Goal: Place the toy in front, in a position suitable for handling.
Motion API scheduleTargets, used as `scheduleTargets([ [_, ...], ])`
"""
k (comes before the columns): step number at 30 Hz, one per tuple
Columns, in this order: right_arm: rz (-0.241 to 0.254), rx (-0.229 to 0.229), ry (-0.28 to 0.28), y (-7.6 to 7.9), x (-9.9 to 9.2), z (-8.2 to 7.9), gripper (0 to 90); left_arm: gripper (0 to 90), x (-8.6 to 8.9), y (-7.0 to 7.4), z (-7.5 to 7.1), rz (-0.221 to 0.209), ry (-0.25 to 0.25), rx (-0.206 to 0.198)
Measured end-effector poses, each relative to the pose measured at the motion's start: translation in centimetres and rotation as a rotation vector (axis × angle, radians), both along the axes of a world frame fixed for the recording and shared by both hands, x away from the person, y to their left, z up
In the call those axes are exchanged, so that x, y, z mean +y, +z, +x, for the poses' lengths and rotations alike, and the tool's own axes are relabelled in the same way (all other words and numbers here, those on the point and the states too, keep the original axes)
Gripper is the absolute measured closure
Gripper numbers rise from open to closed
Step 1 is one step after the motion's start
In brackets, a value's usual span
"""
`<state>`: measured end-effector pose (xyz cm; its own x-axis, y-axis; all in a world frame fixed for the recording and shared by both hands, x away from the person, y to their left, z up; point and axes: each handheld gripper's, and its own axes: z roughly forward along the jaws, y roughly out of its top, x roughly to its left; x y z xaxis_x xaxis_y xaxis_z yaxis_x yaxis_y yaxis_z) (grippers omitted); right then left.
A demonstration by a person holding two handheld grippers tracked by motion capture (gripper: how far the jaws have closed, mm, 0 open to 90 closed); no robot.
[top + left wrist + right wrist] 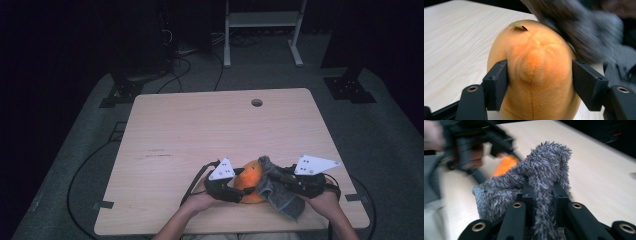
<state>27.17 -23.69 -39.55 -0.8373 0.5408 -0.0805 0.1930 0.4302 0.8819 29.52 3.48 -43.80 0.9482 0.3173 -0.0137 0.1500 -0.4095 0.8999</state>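
An orange plush fruit with a small leaf tip stands on the wooden table near its front edge. My left gripper comes at it from the left. In the left gripper view both black pads press into the sides of the plush fruit. A grey fuzzy cloth drapes against the fruit's right side. My right gripper is shut on a fold of the cloth. Beyond it, the orange fruit and the blurred left gripper are in sight.
The table has a round cable hole near its far edge. A white frame stand is on the floor behind it. Dark stands and cables lie around the table. Both hands rest at the front edge.
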Motion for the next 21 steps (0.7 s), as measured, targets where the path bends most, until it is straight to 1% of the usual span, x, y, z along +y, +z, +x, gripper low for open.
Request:
scheduleTargets([
  [1,-0.013,-0.015,-0.024,0.2,0.0,0.0,76.2,32.9,-0.1,0.0,-0.1,0.0,-0.007,-0.009],
  [2,-0.023,-0.015,-0.025,0.2,0.0,0.1,76.2,32.9,-0.2,0.0,-0.2,0.006,-0.013,-0.018],
  [3,-0.028,-0.005,-0.027,0.0,0.0,0.2,76.2,32.6,-0.2,0.0,-0.2,0.003,-0.015,-0.017],
  [4,-0.019,0.016,-0.025,-0.4,-0.1,0.4,76.1,30.8,-0.1,0.1,-0.2,-0.003,-0.011,-0.006],
  [5,-0.004,0.043,-0.022,-0.8,-0.2,0.7,76.1,26.8,-0.1,0.2,-0.2,-0.012,-0.001,0.009],
  [6,0.006,0.052,-0.03,-1.0,-0.3,0.7,76.2,23.0,-0.1,0.4,0.0,-0.025,0.031,0.047],
  [7,0.016,0.053,-0.039,-1.1,-0.4,0.8,76.1,17.5,-0.2,0.6,0.2,-0.031,0.077,0.103],
  [8,0.015,0.051,-0.043,-1.1,-0.3,0.7,76.1,14.3,-0.5,0.7,0.3,-0.032,0.13,0.169],
  [9,0.012,0.046,-0.05,-1.1,-0.2,0.6,76.1,12.2,-0.8,0.7,0.4,-0.017,0.16,0.217],
  [10,0.004,0.042,-0.055,-1.0,-0.1,0.5,76.1,12.8,-1.0,0.7,0.3,-0.007,0.154,0.217],
  [11,0.002,0.045,-0.053,-1.0,0.0,0.4,76.2,15.9,-1.1,0.7,0.1,-0.002,0.143,0.202],
  [12,0.001,0.045,-0.052,-1.0,-0.1,0.3,76.2,21.2,-1.2,0.7,-0.1,-0.002,0.133,0.168],
  [13,-0.002,0.045,-0.053,-0.9,-0.1,0.2,76.1,25.7,-1.2,0.8,-0.4,0.0,0.121,0.125],
  [14,0.002,0.048,-0.052,-0.8,-0.2,0.1,76.1,31.5,-1.1,0.8,-0.6,-0.01,0.107,0.074],
  [15,0.004,0.027,-0.054,-0.6,-0.3,-0.1,76.1,36.7,-1.1,0.9,-0.7,-0.017,0.093,0.028],
  [16,0.002,-0.009,-0.06,-0.2,-0.4,-0.4,76.1,40.0,-1.0,1.1,-0.7,-0.016,0.079,-0.007],
  [17,0.005,-0.032,-0.066,0.4,-0.5,-0.5,76.1,42.2,-1.0,1.2,-0.7,-0.008,0.054,-0.05],
  [18,0.018,-0.047,-0.059,0.9,-0.5,-0.6,76.1,42.7,-1.0,1.2,-0.8,0.014,0.029,-0.102],
  [19,0.037,-0.05,-0.042,1.2,-0.5,-0.5,76.1,42.8,-1.0,1.2,-0.9,0.037,-0.002,-0.136],
  [20,0.049,-0.042,-0.024,1.3,-0.4,-0.3,76.1,42.9,-0.8,1.1,-0.9,0.05,-0.041,-0.17],
  [21,0.036,-0.029,-0.014,1.1,-0.2,-0.2,76.1,42.7,-0.6,1.2,-0.9,0.079,-0.067,-0.204],
])
